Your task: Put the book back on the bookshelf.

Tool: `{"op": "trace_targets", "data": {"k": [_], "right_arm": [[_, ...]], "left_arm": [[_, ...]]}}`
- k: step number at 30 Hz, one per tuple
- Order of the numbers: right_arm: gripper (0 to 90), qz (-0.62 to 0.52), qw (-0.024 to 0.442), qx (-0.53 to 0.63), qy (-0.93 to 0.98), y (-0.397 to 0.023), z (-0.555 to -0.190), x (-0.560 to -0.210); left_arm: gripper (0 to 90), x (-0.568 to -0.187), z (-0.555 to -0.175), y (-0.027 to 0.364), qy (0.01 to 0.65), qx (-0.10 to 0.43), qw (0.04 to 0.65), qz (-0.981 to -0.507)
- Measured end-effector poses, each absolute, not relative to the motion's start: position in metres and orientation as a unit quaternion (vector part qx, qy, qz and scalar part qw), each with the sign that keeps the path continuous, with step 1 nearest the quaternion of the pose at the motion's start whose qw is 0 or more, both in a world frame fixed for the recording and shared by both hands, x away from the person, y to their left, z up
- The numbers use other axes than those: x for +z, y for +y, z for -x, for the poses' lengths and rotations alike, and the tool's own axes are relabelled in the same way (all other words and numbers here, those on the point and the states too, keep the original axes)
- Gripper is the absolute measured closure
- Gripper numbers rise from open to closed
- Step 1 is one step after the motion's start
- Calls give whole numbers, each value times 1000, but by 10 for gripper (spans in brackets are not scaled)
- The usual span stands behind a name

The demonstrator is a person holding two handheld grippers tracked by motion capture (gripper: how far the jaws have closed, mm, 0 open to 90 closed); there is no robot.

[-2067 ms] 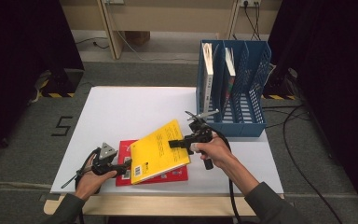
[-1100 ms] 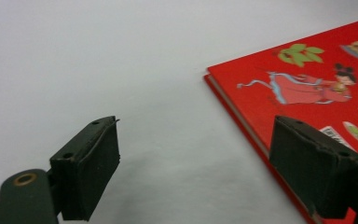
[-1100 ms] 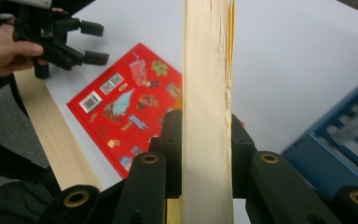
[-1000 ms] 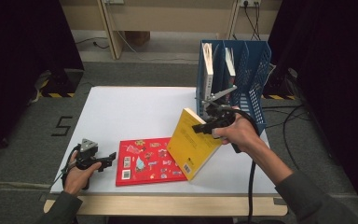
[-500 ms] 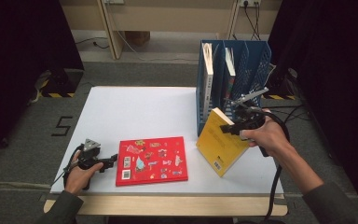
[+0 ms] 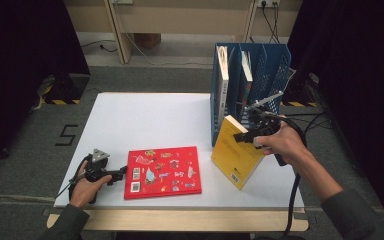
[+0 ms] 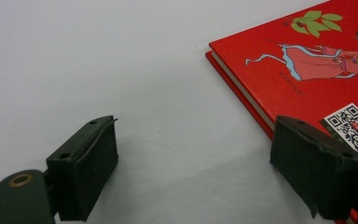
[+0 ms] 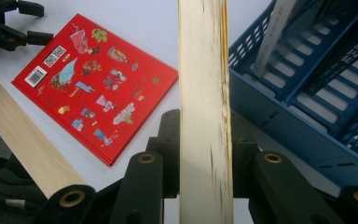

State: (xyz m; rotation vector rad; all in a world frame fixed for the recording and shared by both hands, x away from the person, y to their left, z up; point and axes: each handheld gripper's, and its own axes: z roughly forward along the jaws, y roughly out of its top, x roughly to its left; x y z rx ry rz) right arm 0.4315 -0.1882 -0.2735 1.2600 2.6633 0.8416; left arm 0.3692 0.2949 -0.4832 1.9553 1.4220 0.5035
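Red picture book (image 6: 162,171) flat on white table (image 6: 145,115); blue file rack (image 6: 272,75) holding books.

Yellow book (image 6: 238,151) in right tool (image 6: 244,136)

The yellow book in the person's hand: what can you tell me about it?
The yellow book is a thick paperback with a plain yellow cover, a barcode near its lower corner and cream page edges. It stands tilted on one corner on the white table, just in front of the blue file rack. The right gripper is shut on it, its black pads pressing both covers near the top edge.
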Motion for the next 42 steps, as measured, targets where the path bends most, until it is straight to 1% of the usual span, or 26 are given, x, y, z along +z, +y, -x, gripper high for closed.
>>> {"op": "trace_targets", "data": {"k": [6, 17, 22, 26, 28, 30, 34, 39, 42], "right_arm": [[711, -418, 20, 266, 869, -178, -437, -275], [683, -425, 4, 249, 870, -176, -442, -279], [699, -419, 0, 241, 876, -175, -446, -285], [746, -403, 19, 238, 883, -175, -445, -283], [751, -399, 20, 243, 884, -176, -443, -283], [754, -394, 36, 248, 884, -176, -439, -282], [755, -397, 47, 269, 877, -183, -435, -277], [754, -412, 53, 310, 855, -199, -431, -259], [754, -413, 67, 319, 851, -207, -428, -248]], "left_arm": [[142, -483, -369, 295, 544, 193, 329, -748], [140, -483, -369, 294, 543, 193, 329, -748], [141, -483, -369, 295, 543, 193, 329, -748], [141, -483, -369, 295, 543, 193, 329, -748], [140, -483, -369, 295, 544, 193, 329, -747], [140, -483, -369, 295, 543, 193, 329, -748], [140, -483, -369, 294, 544, 193, 329, -748], [139, -483, -369, 294, 544, 194, 329, -748], [139, -483, -369, 294, 544, 194, 328, -748]]}}
